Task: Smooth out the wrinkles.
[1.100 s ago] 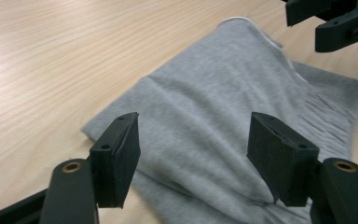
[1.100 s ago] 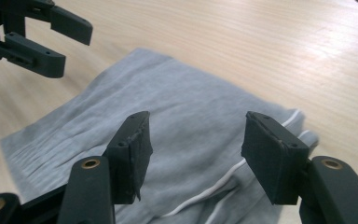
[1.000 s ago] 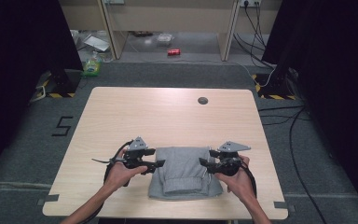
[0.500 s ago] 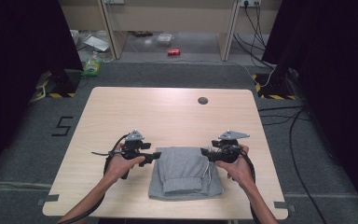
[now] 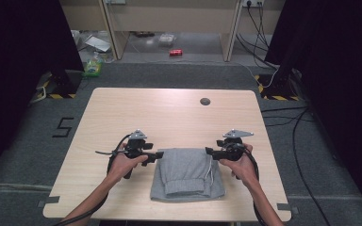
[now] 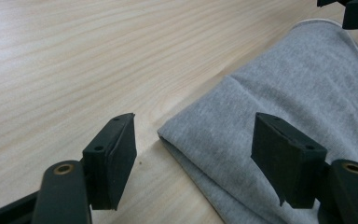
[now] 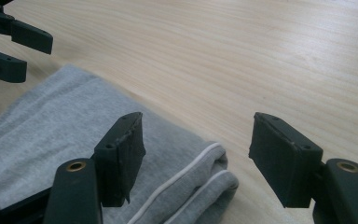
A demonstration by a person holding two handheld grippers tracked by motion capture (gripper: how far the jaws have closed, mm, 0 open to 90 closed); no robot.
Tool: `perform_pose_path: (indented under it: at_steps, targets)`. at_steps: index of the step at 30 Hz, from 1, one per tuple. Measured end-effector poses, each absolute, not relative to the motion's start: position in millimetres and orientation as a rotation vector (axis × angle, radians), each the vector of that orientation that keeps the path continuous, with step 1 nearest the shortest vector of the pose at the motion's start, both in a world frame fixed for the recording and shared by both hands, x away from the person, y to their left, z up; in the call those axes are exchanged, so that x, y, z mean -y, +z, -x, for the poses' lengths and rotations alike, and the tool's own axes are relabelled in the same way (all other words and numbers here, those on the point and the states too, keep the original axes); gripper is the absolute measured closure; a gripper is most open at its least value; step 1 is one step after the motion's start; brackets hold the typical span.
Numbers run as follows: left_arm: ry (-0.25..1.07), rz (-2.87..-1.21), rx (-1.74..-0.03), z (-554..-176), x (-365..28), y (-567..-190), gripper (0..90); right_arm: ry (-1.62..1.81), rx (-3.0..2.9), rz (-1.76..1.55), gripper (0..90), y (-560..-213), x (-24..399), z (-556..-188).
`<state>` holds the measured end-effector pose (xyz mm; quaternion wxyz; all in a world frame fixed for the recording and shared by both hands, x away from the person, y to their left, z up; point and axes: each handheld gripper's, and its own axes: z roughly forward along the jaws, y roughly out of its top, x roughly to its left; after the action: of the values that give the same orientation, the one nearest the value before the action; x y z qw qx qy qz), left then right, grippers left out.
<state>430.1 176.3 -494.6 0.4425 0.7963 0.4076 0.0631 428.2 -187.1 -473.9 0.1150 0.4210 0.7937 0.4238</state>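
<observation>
While both spread wide and hold nothing, the left claw (image 5: 159, 154) and right claw (image 5: 208, 151), jaws just opening, flank the far corners of the folded grey sweatpants (image 5: 186, 173) on the tabletop (image 5: 169, 113).

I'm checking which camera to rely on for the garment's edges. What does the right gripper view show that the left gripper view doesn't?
Right gripper view: a white drawstring running along the rolled corner of the grey garment, between the open right gripper.

Left gripper view: a plain folded corner of the garment with stacked layers and no cord, between the open left gripper.

Both: the grey garment lying on the wooden table, jaws apart and gripping nothing, and the other gripper's black jaws at a top corner.
</observation>
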Motion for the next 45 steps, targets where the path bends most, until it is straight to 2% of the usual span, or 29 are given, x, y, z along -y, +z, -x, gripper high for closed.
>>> perform_pose_path:
  at_steps: [11, 16, 24, 27, 34, 37, 45]
  targets:
    - [0.101, -1.98, -1.031, -445, -165, -508, 30.9, 1.221, -2.386, -1.222, 40.9, -485, 185, -440]
    - [0.097, -2.0, -1.021, -444, -161, -514, 34.8, 1.198, -2.434, -1.21, 45.0, -494, 185, -440]
    - [0.142, -2.019, -0.977, -441, -160, -515, 42.1, 1.184, -2.474, -1.238, 46.1, -507, 187, -438]
    - [0.161, -2.031, -0.957, -439, -157, -516, 45.9, 1.191, -2.468, -1.242, 47.2, -508, 187, -438]
    - [0.198, -2.018, -0.934, -435, -157, -519, 71.8, 1.217, -2.442, -1.321, 60.3, -508, 188, -436]
    - [0.224, -2.019, -0.915, -433, -156, -519, 79.2, 1.231, -2.423, -1.338, 65.8, -508, 188, -435]
    - [0.252, -2.036, -0.907, -435, -161, -516, 82.7, 1.239, -2.397, -1.35, 71.0, -506, 186, -436]
